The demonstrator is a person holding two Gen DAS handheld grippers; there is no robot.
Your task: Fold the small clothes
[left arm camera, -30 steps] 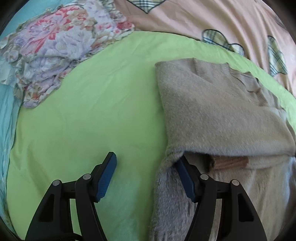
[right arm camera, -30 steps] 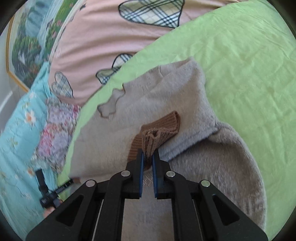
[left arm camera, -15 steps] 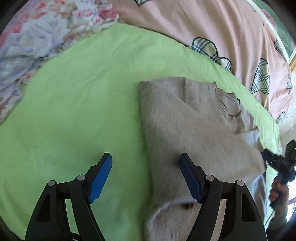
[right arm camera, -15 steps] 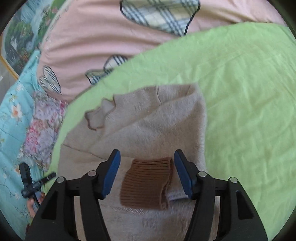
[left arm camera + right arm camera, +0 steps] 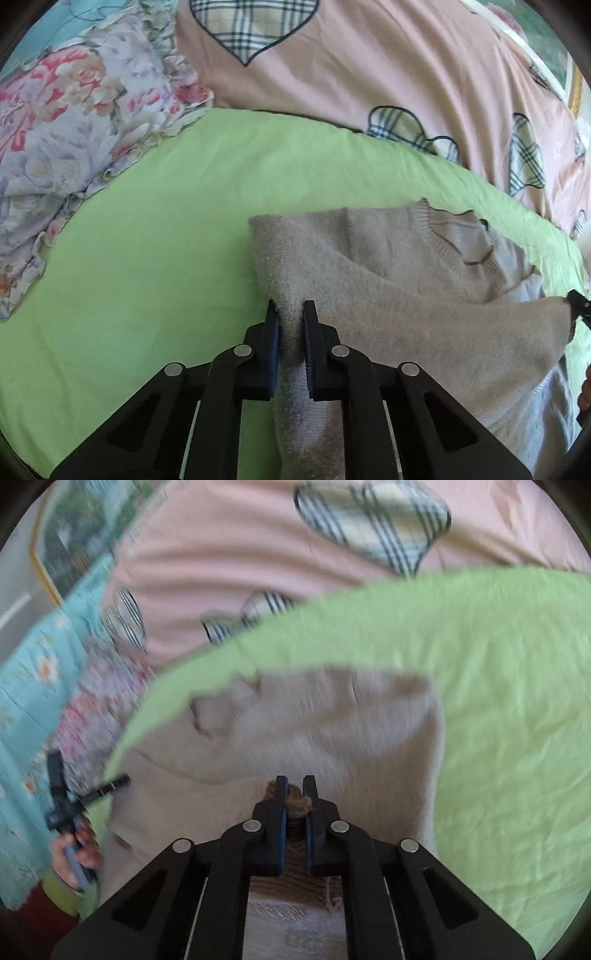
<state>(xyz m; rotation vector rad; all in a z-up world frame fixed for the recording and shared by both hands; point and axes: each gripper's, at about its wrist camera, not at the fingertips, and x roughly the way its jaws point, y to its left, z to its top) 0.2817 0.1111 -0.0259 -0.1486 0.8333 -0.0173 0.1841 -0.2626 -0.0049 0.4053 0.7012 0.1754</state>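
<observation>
A small beige-grey knitted sweater (image 5: 406, 295) lies partly folded on a green sheet (image 5: 166, 258), its collar toward the pink duvet. My left gripper (image 5: 290, 308) is shut on the sweater's left folded edge. The sweater also shows in the right wrist view (image 5: 314, 731), blurred. My right gripper (image 5: 295, 782) is shut on the sweater's brown ribbed cuff (image 5: 295, 805), over the sweater's lower part. The right gripper's tip (image 5: 576, 306) shows at the right edge of the left wrist view. The left gripper (image 5: 92, 794) and the hand holding it show at the left of the right wrist view.
A pink duvet with plaid hearts (image 5: 369, 74) lies behind the green sheet. A crumpled floral cloth (image 5: 74, 129) lies at the far left. Turquoise floral bedding (image 5: 29, 701) runs along the left. A framed picture (image 5: 74, 542) hangs on the wall behind.
Both grippers were open half a second ago and have shut, the left on the sweater's left edge and the right on the brown cuff. Both cameras have shifted toward the sweater.
</observation>
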